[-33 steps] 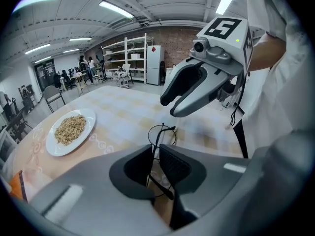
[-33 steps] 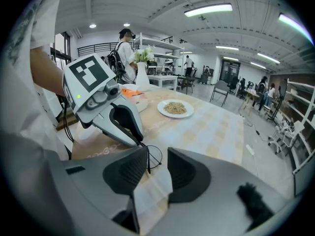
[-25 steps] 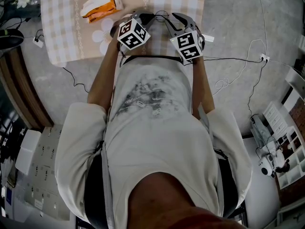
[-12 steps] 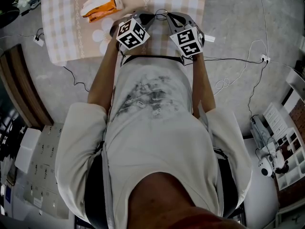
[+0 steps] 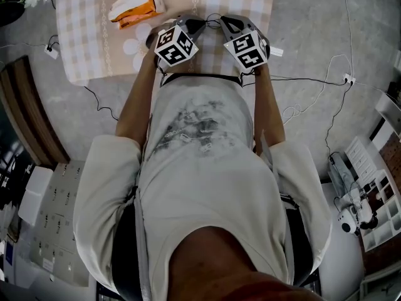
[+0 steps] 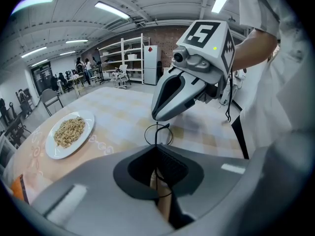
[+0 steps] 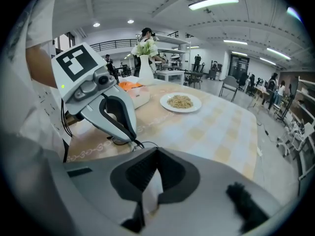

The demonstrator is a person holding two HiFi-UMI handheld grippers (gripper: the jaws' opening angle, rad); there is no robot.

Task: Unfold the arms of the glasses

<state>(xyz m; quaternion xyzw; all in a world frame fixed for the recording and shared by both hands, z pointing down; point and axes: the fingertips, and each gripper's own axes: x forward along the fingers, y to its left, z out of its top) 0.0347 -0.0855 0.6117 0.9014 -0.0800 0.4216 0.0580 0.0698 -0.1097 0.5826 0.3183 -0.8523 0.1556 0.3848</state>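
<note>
Grippers met nose to nose over the checked tablecloth (image 5: pixel 81 42), with the glasses (image 5: pixel 212 21) caught right between their tips. The left gripper (image 5: pixel 202 24) had its jaws pressed together on the thin black frame. In the left gripper view the wire ran straight down the seam between the dark ribbed pads (image 6: pixel 170 166). One round lens ring (image 6: pixel 157 133) stood just past those jaw tips, above the cloth.

Over to the right gripper (image 5: pixel 223 22): its jaws had just been closing and stood fully together. A fine strand of the frame ran into the seam at their very tips, so the pinch was on the glasses as well. Seen from the left gripper view, that pale nose came down onto the frame directly above the lens ring, touching it. The two sets of jaws were only just apart, the glasses bridging the gap.

Both marker cubes faced up toward the head camera, the left cube (image 5: pixel 175 46) and the right cube (image 5: pixel 245 50) side by side, close to the person's white shirt (image 5: pixel 207 168) at the table edge.

Well off to the left of the left jaws lay a white plate (image 6: pixel 87 118) with a heap of grain-like food (image 6: pixel 69 130). An orange-and-white packet (image 5: pixel 133 8) rested on the cloth beyond and to the left of the left jaws, clear of the action.
</note>
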